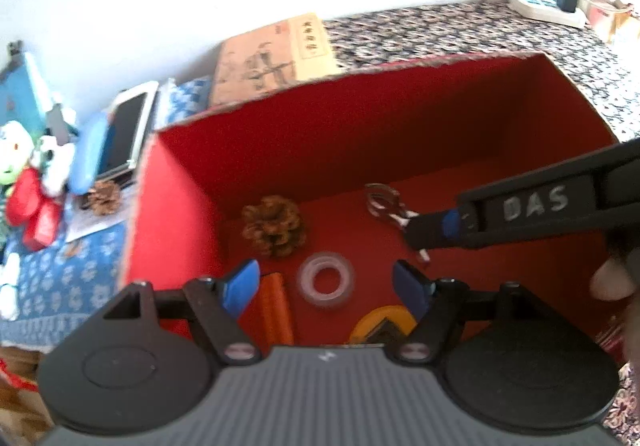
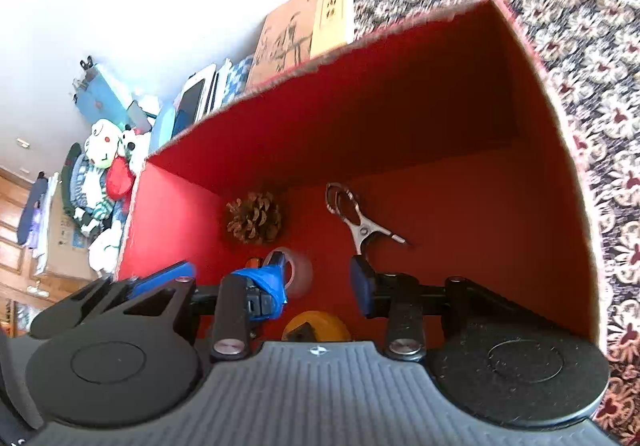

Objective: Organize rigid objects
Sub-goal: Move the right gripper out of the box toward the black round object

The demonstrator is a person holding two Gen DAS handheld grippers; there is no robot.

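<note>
My left gripper (image 1: pixel 326 286) hangs wide open over the box (image 1: pixel 180 205), gripping nothing; the tape ring (image 1: pixel 327 278) lies just below its fingers, the pinecone (image 1: pixel 274 226) beyond. My right gripper (image 2: pixel 320 278) gapes empty, metal clip (image 2: pixel 360 221) just ahead.

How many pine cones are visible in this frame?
2. One pine cone lies inside the red box, by its back-left corner; a second pine cone lies outside, left of the box. Others may be hidden.
</note>
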